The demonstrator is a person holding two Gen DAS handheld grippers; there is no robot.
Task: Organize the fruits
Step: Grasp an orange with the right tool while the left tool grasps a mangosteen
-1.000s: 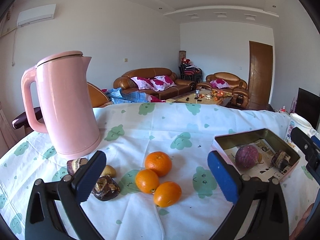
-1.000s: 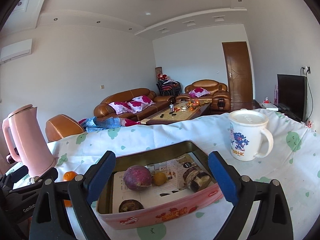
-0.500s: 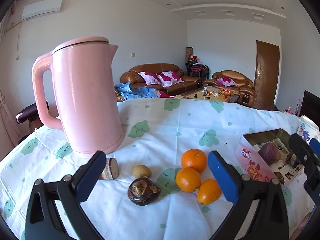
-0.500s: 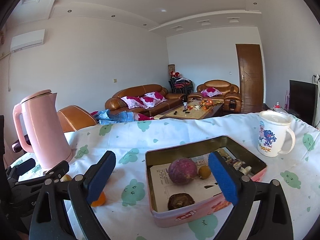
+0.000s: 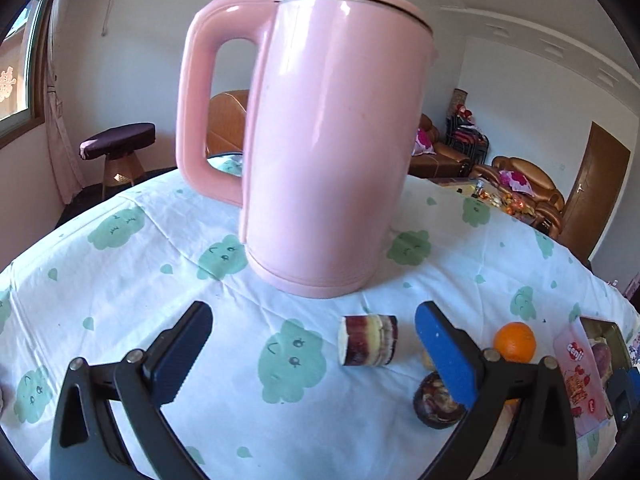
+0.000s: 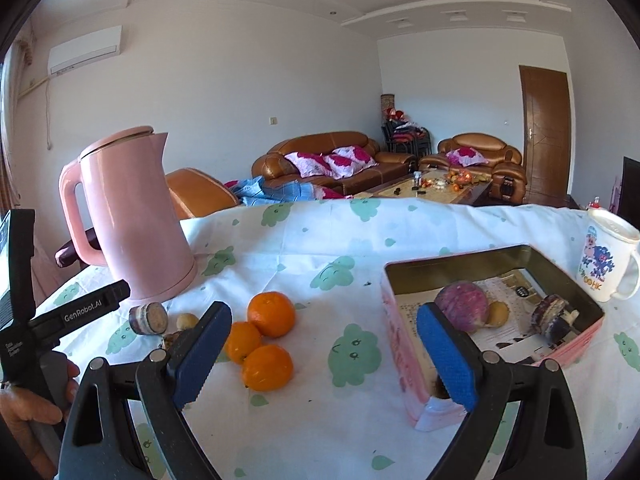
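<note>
The short sugarcane piece [image 5: 368,340] lies on its side on the bench [image 5: 120,292] just in front of the pink kettle [image 5: 320,140], its long axis running crosswise to the left tool [image 5: 312,354], whose jaws stand wide and empty. The cane sits between the fingers but toward the right one, so this tool is judged the nearer and would want to shift right before closing. Beside the cane, farther from the kettle, lie a dark chestnut-like fruit [image 5: 436,408] and an orange [image 5: 515,341], which crowd that side. The right tool [image 6: 324,354], also wide and empty, hangs between three oranges [image 6: 264,338] and the pink tin [image 6: 404,340], well off from the kettle.
</note>
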